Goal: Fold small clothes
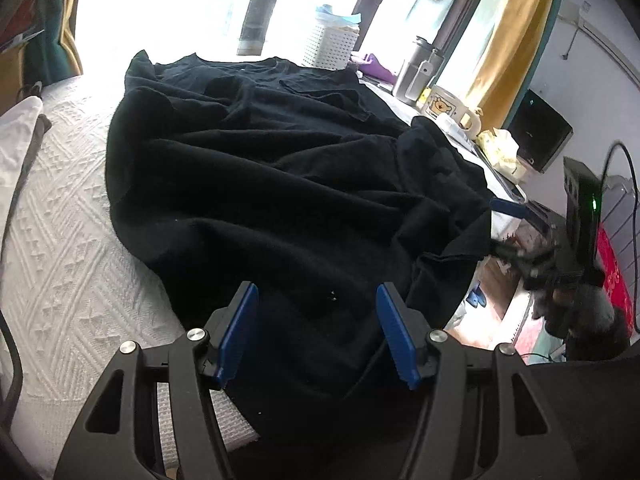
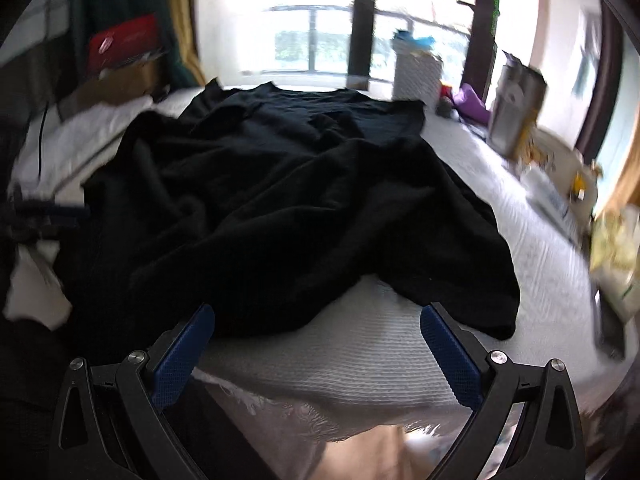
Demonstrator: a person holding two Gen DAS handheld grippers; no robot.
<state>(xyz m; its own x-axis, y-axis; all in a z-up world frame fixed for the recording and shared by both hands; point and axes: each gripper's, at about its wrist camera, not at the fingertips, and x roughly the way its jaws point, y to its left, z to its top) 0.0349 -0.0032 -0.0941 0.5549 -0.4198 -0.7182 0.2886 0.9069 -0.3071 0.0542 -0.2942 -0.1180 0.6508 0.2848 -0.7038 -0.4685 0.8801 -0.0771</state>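
Observation:
A black garment (image 1: 280,168) lies crumpled and spread out on the white textured bed cover (image 1: 60,240), its neckline toward the window. My left gripper (image 1: 317,288) is open above the garment's near hem; dark cloth lies under and between the blue pads (image 1: 240,332), which do not press on it. In the right wrist view the same garment (image 2: 300,184) fills the middle. My right gripper (image 2: 317,312) stands wide open just short of the near hem, over bare bed cover (image 2: 360,352), holding nothing. It also shows blurred at the garment's right edge as the right gripper (image 1: 508,208).
A white laundry basket (image 1: 330,46) stands by the window at the far end. Metal flasks (image 1: 416,68), a bear mug (image 1: 444,108) and tissues crowd the right side. A pillow (image 1: 16,140) lies left. The bed's near edge drops off below my right gripper.

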